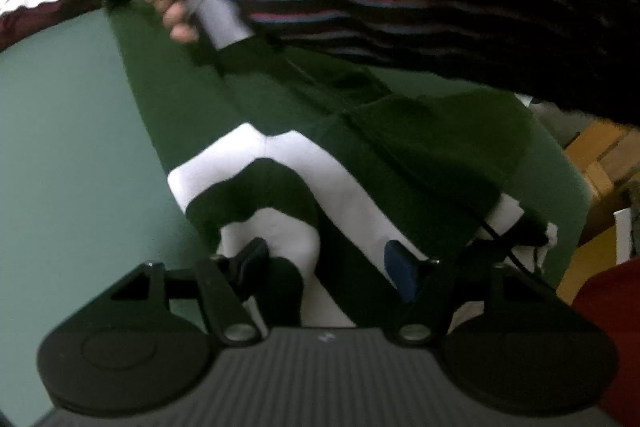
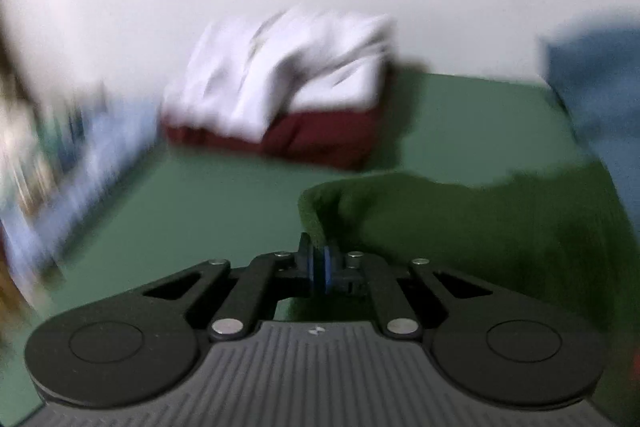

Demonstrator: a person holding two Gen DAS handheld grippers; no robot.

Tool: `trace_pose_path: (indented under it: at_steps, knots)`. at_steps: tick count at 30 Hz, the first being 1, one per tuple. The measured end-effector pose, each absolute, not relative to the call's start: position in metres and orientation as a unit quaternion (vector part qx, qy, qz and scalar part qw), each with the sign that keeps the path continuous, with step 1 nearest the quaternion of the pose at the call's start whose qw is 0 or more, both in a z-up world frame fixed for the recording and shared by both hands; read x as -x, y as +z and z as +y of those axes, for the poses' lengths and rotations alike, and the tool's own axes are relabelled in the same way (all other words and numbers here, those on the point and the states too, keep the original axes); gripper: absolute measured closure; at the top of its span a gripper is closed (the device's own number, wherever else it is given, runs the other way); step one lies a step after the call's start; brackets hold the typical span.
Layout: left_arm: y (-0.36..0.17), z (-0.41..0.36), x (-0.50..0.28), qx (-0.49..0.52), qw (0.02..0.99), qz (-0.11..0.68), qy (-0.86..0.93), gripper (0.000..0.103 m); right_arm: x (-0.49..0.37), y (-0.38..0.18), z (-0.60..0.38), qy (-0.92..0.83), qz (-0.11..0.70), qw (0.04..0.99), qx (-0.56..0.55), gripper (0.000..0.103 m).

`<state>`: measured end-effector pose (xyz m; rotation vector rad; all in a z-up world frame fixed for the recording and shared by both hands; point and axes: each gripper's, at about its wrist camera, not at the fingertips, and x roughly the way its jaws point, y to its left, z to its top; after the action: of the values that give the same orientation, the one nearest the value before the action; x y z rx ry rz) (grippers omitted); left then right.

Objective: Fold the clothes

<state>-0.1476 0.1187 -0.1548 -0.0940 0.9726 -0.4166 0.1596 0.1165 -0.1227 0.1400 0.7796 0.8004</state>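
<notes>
Green counter (image 2: 224,195) w/ folded white-and-maroon stack (image 2: 280,99) at far edge. Dark green garment w/ white stripes (image 1: 280,163) lies across the middle. Right hand-held gripper (image 2: 320,267) is clamped on a garment edge; left hand-held gripper (image 1: 328,267) hangs open over the stripes. Step: mid-fold, prob. Next: carry the pinched edge across, lay flat.

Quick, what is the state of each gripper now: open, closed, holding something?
Left gripper: open above the green and white garment, gripping nothing.
Right gripper: closed on the dark green garment's edge.
</notes>
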Motion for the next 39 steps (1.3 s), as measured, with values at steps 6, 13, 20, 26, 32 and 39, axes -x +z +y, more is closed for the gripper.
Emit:
trace_pose_path:
  at_steps: [6, 13, 20, 26, 32, 39]
  knots:
    - [-0.152, 0.119, 0.147, 0.035, 0.855, 0.469, -0.217, 0.032, -0.194, -0.158, 0.045, 0.319, 0.424, 0.828, -0.182, 0.101]
    - [-0.147, 0.122, 0.148, 0.025, 0.848, 0.475, -0.232, 0.024, -0.189, -0.131, 0.040, 0.318, 0.359, 0.863, -0.160, 0.057]
    - [-0.144, 0.112, 0.147, 0.031, 0.841, 0.480, -0.248, 0.034, -0.211, -0.143, 0.080, 0.310, 0.386, 0.865, -0.081, 0.074]
    - [-0.143, 0.116, 0.149, 0.036, 0.838, 0.486, -0.246, 0.037, -0.189, -0.120, 0.039, 0.349, 0.396, 0.840, -0.127, 0.069]
    - [-0.125, 0.123, 0.165, 0.033, 0.848, 0.475, -0.233, 0.036, -0.088, -0.119, -0.019, 0.491, 0.475, 0.727, -0.064, 0.057]
    - [-0.127, 0.121, 0.179, -0.002, 0.837, 0.492, -0.240, 0.032, -0.015, -0.131, -0.041, 0.543, 0.480, 0.689, 0.010, 0.055]
